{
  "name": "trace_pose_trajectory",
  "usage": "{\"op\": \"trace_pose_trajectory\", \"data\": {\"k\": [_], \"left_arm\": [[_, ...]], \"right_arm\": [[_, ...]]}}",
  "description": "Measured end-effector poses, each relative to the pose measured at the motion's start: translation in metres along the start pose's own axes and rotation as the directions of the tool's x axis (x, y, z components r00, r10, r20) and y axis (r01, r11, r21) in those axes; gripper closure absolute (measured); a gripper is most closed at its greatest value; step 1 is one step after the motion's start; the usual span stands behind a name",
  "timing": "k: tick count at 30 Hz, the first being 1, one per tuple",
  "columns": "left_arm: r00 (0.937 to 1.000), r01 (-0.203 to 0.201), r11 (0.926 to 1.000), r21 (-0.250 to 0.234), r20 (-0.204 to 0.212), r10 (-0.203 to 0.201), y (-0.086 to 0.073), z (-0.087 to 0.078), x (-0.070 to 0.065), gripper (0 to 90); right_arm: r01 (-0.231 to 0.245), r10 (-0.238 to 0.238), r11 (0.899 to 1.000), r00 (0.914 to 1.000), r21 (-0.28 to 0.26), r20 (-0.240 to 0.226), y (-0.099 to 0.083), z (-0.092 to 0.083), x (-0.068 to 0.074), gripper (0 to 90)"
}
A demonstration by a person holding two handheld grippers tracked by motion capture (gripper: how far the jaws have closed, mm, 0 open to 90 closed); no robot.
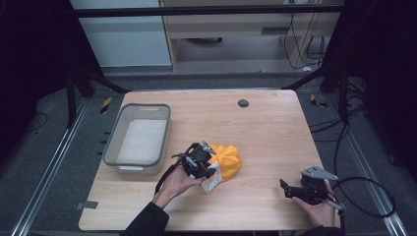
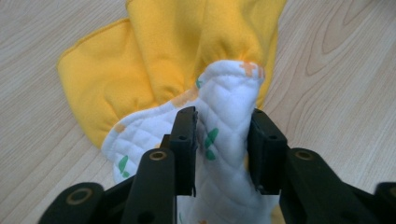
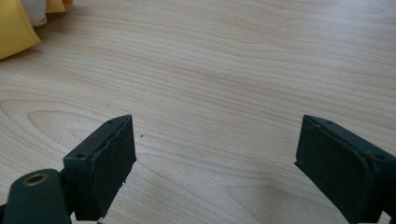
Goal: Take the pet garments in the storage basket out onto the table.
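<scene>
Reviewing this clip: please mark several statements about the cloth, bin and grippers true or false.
1. A white quilted fold of the cloth lies between the left gripper jaws. True.
2. The right gripper holds the cloth. False: its jaws stand open over the bare table.
3. The cloth lies in the bin. False: it lies on the table, right of the bin.
4. The cloth is partly yellow. True.

The yellow cloth (image 2: 187, 51) runs off the top of the left gripper view. Its quilted white lining (image 2: 224, 140) disappears behind the black jaws, perhaps touching them.
</scene>
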State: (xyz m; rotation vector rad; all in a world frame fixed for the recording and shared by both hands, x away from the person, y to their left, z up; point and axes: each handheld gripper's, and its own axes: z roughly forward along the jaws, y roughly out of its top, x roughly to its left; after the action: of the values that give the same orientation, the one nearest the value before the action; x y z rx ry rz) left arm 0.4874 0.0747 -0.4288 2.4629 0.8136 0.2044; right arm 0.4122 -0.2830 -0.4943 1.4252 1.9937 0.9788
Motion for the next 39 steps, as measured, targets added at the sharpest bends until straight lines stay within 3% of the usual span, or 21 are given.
{"op": "trace_pose_trajectory", "data": {"k": [4,7,8,9,16,24,27,28,29,32,39], "left_arm": [[1.0,0.001,0.9999,-0.013,-0.01,-0.001,-0.002,-0.001,0.0,59.6],[0.9998,0.002,0.9989,-0.046,-0.017,-0.003,-0.003,-0.004,0.0,45.1],[0.9998,0.004,0.9982,-0.06,-0.017,-0.005,-0.003,-0.005,0.0,45.1],[0.9998,0.006,0.9961,-0.088,-0.018,-0.008,-0.003,-0.009,0.0,39.4],[0.999,0.01,0.9871,-0.16,-0.041,-0.017,-0.012,-0.027,0.002,28.5],[0.9967,0.038,0.9751,-0.218,-0.062,-0.052,-0.033,-0.041,0.008,23.7],[0.9939,0.048,0.9599,-0.276,-0.082,-0.074,-0.048,-0.047,0.011,22.9],[0.9939,0.048,0.9599,-0.276,-0.082,-0.074,-0.048,-0.047,0.011,22.9],[0.9929,0.057,0.9521,-0.3,-0.083,-0.085,-0.055,-0.049,0.011,22.9],[0.9906,0.065,0.9456,-0.319,-0.094,-0.1,-0.065,-0.052,0.012,22.1],[0.9833,0.104,0.9438,-0.314,-0.11,-0.145,-0.097,-0.052,0.013,21.7]], "right_arm": [[0.0,0.0,1.0,1.0,0.0,0.0,0.0,0.0,0.0,11.8],[-0.002,0.002,1.0,1.0,0.0,0.002,0.0,0.0,0.0,11.6],[-0.002,0.002,1.0,1.0,0.0,0.002,0.0,0.0,0.0,11.6],[-0.003,0.003,1.0,1.0,-0.001,0.002,0.0,0.0,0.0,11.5],[-0.002,0.002,1.0,1.0,-0.006,0.004,0.0,-0.001,0.0,11.4],[-0.002,0.002,1.0,1.0,-0.006,0.006,0.0,-0.001,0.0,11.1],[0.0,0.0,1.0,1.0,-0.004,0.005,0.0,-0.001,0.0,10.9],[0.0,0.0,1.0,1.0,-0.004,0.005,0.0,-0.001,0.0,10.9],[0.0,0.0,1.0,1.0,-0.005,0.003,0.0,-0.001,0.0,10.8],[-0.001,0.001,1.0,1.0,-0.007,0.002,0.0,-0.002,0.0,10.6],[0.008,-0.008,1.0,1.0,-0.011,0.001,0.0,-0.003,0.0,10.4]]}}
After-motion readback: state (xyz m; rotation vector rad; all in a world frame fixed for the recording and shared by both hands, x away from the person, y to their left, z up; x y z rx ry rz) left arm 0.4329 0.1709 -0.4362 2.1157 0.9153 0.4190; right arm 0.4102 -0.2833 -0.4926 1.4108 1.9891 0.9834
